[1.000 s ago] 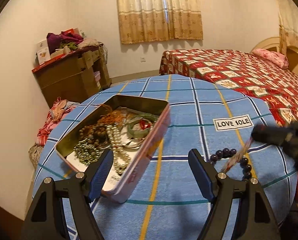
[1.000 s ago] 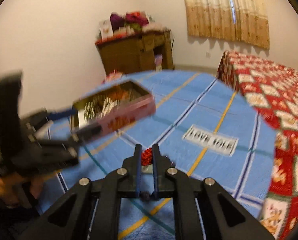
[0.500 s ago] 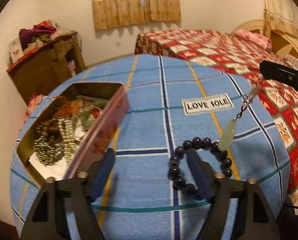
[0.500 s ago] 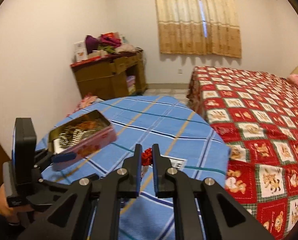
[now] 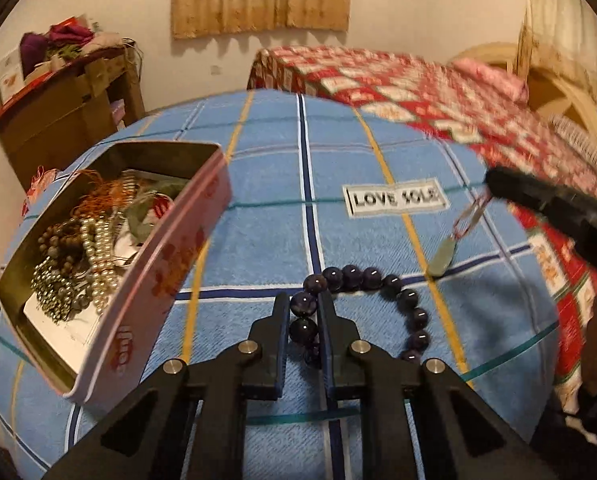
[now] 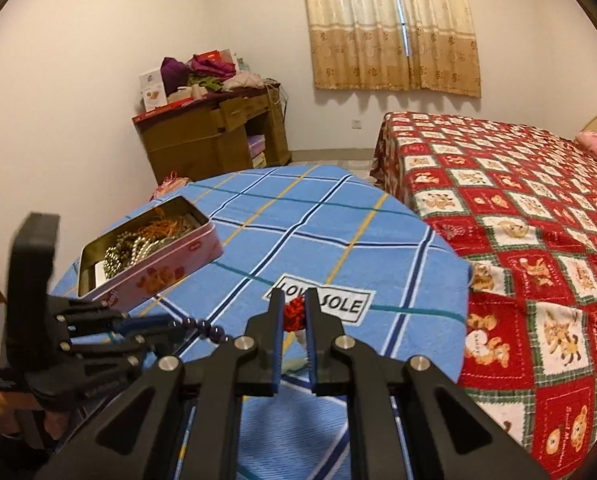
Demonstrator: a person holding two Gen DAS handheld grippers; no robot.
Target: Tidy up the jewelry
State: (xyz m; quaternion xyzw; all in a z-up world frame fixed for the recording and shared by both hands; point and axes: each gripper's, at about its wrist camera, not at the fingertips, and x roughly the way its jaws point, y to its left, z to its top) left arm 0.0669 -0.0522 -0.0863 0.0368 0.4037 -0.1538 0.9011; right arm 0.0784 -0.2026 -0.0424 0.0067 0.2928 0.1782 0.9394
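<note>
2 round-bead bracelet [image 5: 382,280], rect. metal tin [image 5: 146,280]

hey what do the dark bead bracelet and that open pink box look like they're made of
Dark bead bracelet: polished stone or glass, judging by the sharp glints on its round purple-black beads; I can't tell which. Pink box: probably thin printed metal, given its dull golden inside, rolled rim and rounded corners.
</note>
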